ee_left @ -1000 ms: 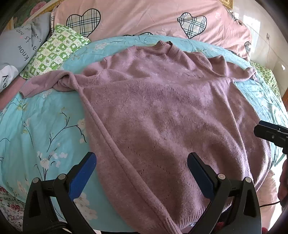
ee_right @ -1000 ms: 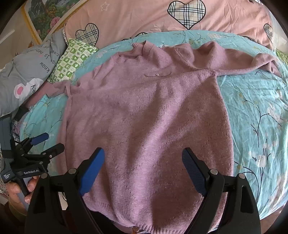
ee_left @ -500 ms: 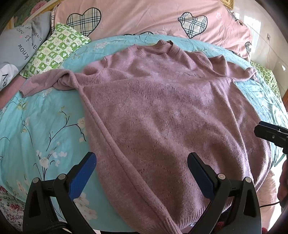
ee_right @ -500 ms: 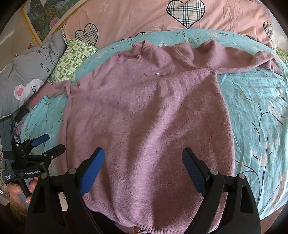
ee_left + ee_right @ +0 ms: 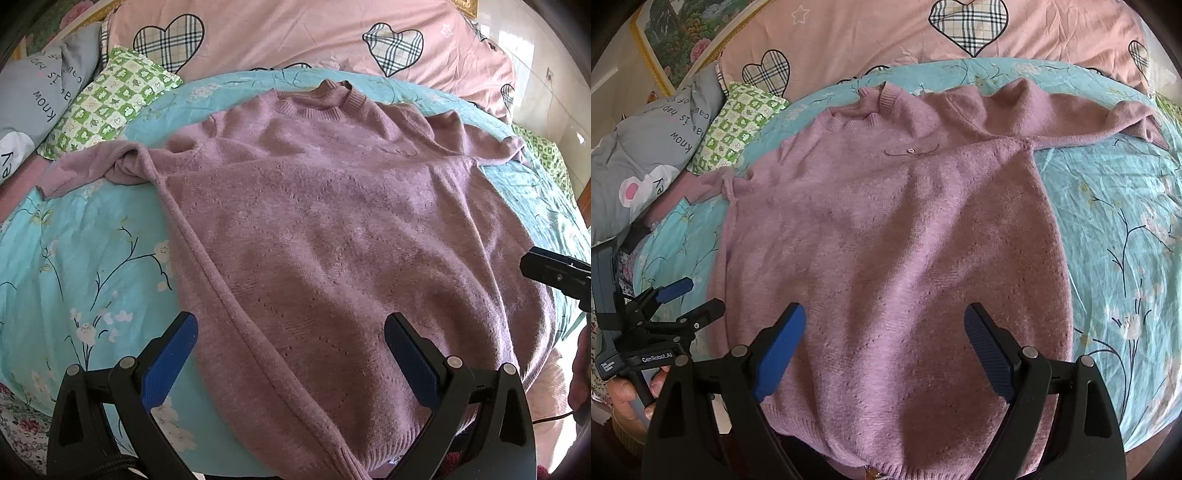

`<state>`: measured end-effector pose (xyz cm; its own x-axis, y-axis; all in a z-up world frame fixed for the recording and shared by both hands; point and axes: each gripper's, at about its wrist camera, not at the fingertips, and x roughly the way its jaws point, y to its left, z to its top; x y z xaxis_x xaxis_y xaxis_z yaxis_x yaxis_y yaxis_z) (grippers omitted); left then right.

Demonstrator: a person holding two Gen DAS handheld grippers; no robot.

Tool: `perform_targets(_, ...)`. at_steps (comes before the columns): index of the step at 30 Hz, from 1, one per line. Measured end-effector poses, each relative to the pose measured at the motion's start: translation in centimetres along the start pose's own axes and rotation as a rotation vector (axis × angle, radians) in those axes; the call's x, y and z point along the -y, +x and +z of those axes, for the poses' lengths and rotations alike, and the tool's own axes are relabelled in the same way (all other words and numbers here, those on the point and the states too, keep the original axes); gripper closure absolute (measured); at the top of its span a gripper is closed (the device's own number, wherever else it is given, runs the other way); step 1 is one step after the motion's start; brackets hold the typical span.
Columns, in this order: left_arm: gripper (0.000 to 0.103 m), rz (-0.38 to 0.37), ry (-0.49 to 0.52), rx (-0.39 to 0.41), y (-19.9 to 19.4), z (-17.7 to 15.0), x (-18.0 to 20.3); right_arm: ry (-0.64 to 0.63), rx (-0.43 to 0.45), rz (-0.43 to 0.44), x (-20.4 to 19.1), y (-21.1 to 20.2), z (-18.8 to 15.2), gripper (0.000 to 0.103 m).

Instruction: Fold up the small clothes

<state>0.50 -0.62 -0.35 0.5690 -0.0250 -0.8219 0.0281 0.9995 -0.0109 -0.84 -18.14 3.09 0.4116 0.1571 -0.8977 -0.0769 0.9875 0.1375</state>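
Pink sweater (image 5: 332,236) spread flat on bed (image 5: 85,251), left claw (image 5: 291,354) and right claw (image 5: 886,343) above hem — both apart, empty

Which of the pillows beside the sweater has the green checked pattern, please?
The small pillow lying between the grey lettered pillow and the sweater; the pink bedding behind carries plaid hearts instead.

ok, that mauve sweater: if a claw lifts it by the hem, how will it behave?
The mauve sweater is probably floppy: soft knit, lying rumpled, so it should drape and sag. The sleeves would likely trail. Its fuzzy surface suggests decent grip, not slippery.
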Motion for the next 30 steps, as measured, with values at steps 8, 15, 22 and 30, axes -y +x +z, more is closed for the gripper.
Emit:
perform_targets(8,0.002,0.006,0.009,0.03,0.2,0.2,0.0,0.011,0.009,0.009,0.7,0.2,0.1,0.015)
perform_targets(15,0.002,0.003,0.015,0.035,0.8,0.7,0.4,0.043,0.022,0.014,1.7,0.1,0.1,0.015)
perform_targets(22,0.002,-0.018,0.017,0.024,1.6,2.0,0.7,0.102,0.039,0.013,4.1,-0.2,0.7,0.015)
perform_targets(30,0.002,-0.013,0.036,0.056,2.0,5.4,1.1,0.198,0.092,-0.025,9.5,-1.2,3.5,0.015)
